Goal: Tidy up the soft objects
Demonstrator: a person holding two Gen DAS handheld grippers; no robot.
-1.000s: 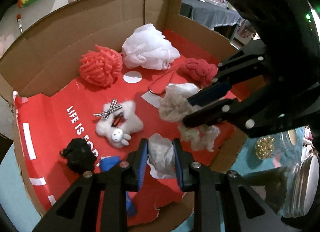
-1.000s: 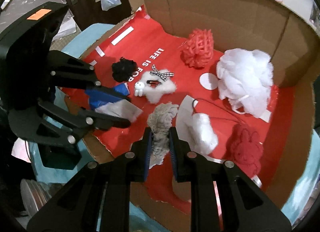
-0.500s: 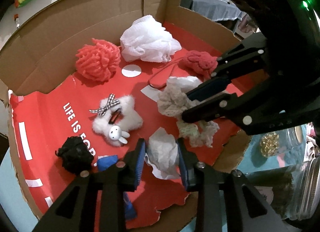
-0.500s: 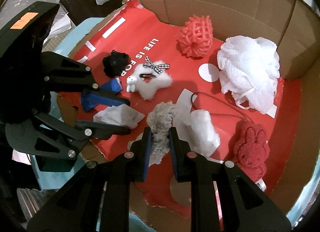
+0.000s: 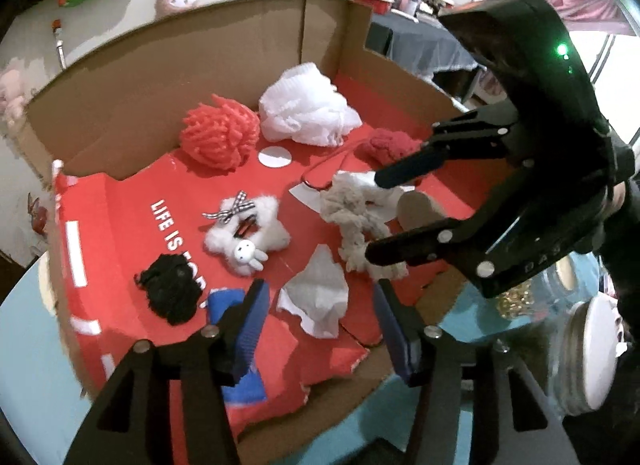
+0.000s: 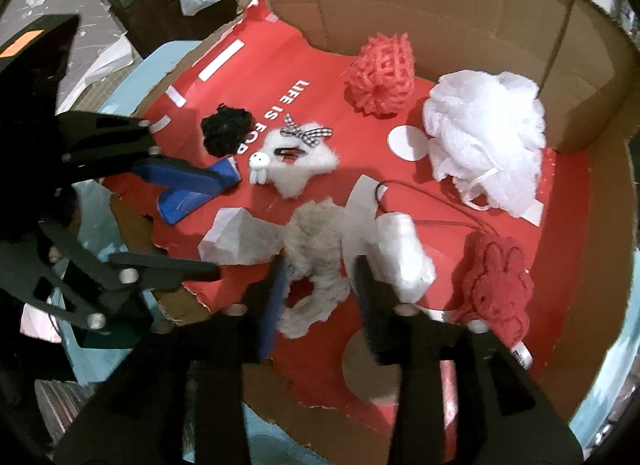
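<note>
A: Since both sets of jaws are opening, why are the two pieces lying right at the near edge of the cardboard box [image 5: 120,105]?

B: It looks like each is being set down on the red liner [image 5: 120,225]. The left gripper [image 5: 320,301] has the white tissue [image 5: 320,293] between its fingers, but the pads are clear of it, so it rests on the liner. The right gripper [image 6: 320,289] straddles the beige lace scrunchie [image 6: 316,249], which also lies loose, pads off it.

A: Why there?

B: My guess is that the far side is taken: the white mesh pouf [image 5: 308,109], the coral chenille ball [image 5: 218,137] and the red bunny [image 6: 496,277] sit toward the walls.

A: How do the two released pieces look?

B: The tissue is crumpled into a peak, thin and flimsy. The scrunchie is a frilled, floppy ring, touching the tissue in the right wrist view.
</note>
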